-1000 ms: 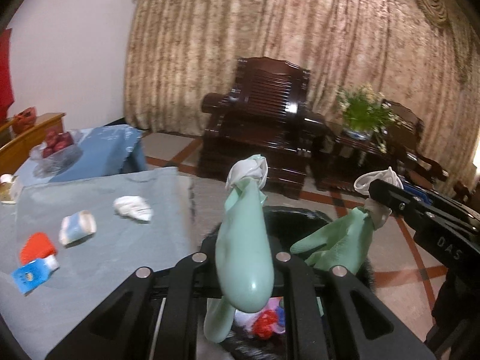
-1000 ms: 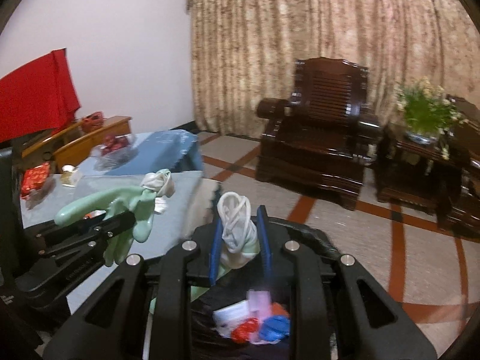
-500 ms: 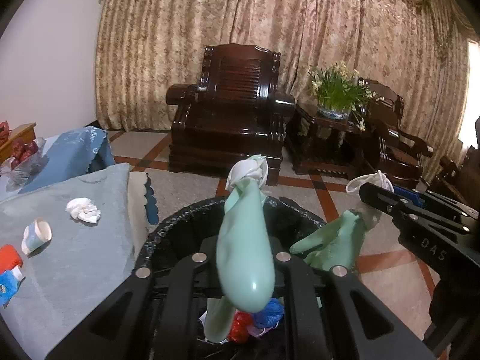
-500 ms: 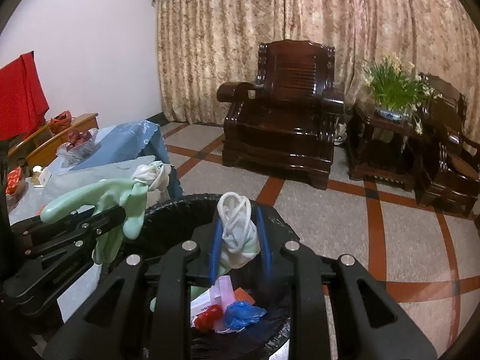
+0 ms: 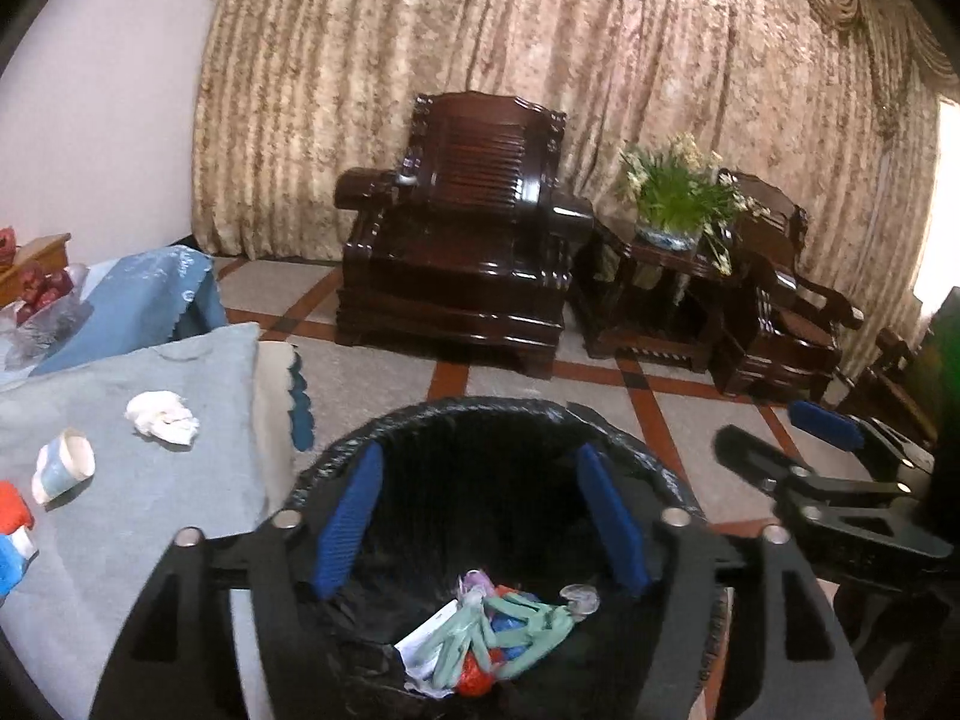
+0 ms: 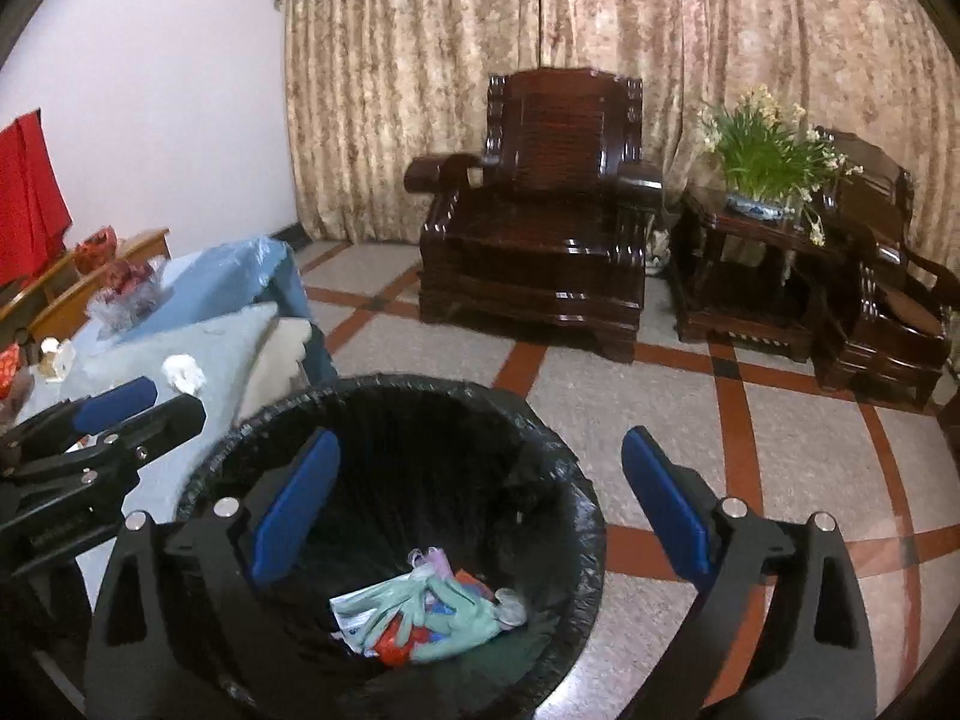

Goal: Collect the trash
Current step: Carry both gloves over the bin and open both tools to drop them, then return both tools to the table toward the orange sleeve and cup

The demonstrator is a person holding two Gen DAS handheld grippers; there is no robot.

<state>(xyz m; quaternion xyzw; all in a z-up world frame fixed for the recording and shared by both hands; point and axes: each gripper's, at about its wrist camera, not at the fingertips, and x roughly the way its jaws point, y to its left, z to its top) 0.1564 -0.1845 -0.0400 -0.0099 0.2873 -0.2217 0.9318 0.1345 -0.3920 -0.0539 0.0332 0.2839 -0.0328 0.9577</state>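
Note:
A black-lined trash bin [image 5: 456, 414] [image 6: 384, 387] stands on the floor below both grippers. Two green rubber gloves [image 5: 510, 636] [image 6: 444, 606] lie at its bottom on paper and coloured wrappers. My left gripper [image 5: 480, 510] is open and empty above the bin. My right gripper [image 6: 474, 498] is open and empty above the bin's right side. On the blue-grey table [image 5: 150, 516] lie a crumpled tissue [image 5: 162, 417] [image 6: 183, 373], a tipped paper cup [image 5: 63, 471] and a red-and-blue packet [image 5: 12, 534].
A dark wooden armchair [image 5: 462, 228] [image 6: 540, 222] stands by the curtain. A side table with a potted plant [image 5: 678, 198] [image 6: 768, 162] and a second chair stand to its right. A bowl of red fruit [image 6: 123, 291] sits at the table's far end.
Both grippers have opened and let go of the green gloves. The gloves have dropped to the bottom of the bin.

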